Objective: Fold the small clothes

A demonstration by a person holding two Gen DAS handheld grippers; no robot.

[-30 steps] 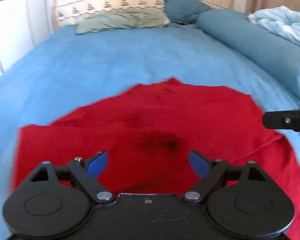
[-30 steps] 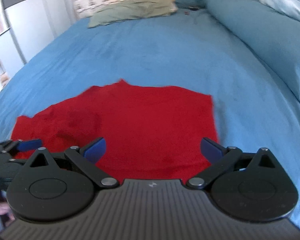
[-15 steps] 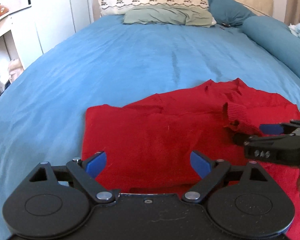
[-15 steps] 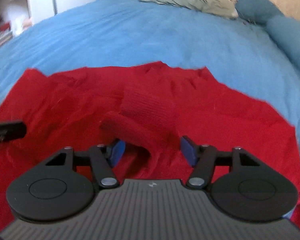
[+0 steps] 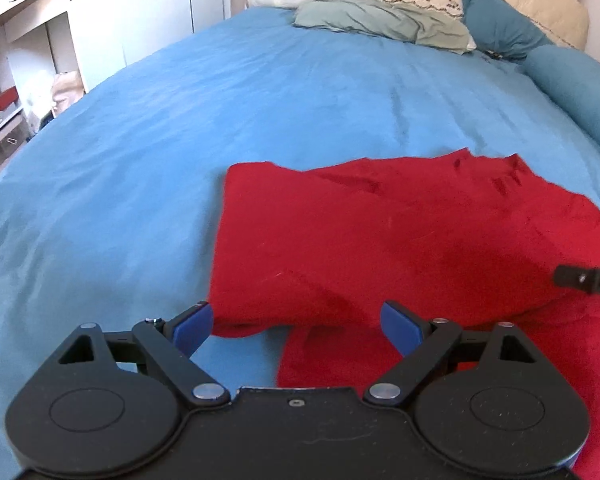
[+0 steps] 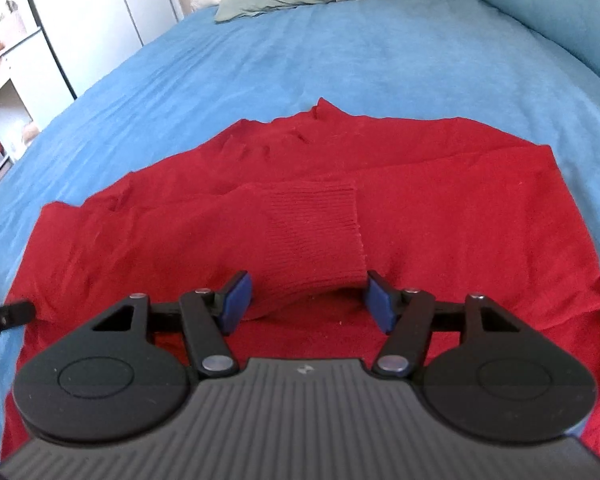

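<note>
A red knit sweater [image 5: 380, 240] lies on the blue bedspread [image 5: 260, 100], partly folded. In the right wrist view the sweater [image 6: 440, 208] has a sleeve folded across its body, with the ribbed cuff [image 6: 316, 232] lying just ahead of my right gripper [image 6: 308, 300]. That gripper is open and empty, its pads either side of the cuff's near edge. My left gripper [image 5: 296, 326] is open and empty over the sweater's near left edge. The right gripper's tip [image 5: 588, 278] shows at the right edge of the left wrist view.
Pillows [image 5: 380, 20] and a teal bolster [image 5: 572, 80] lie at the head and right side of the bed. White cupboards and shelves [image 5: 40, 40] stand to the left. Blue bedspread [image 6: 300, 60] stretches beyond the sweater.
The right gripper has let go of the sleeve cuff, which now lies flat across the sweater's body. The left gripper has shifted left to the sweater's edge.
</note>
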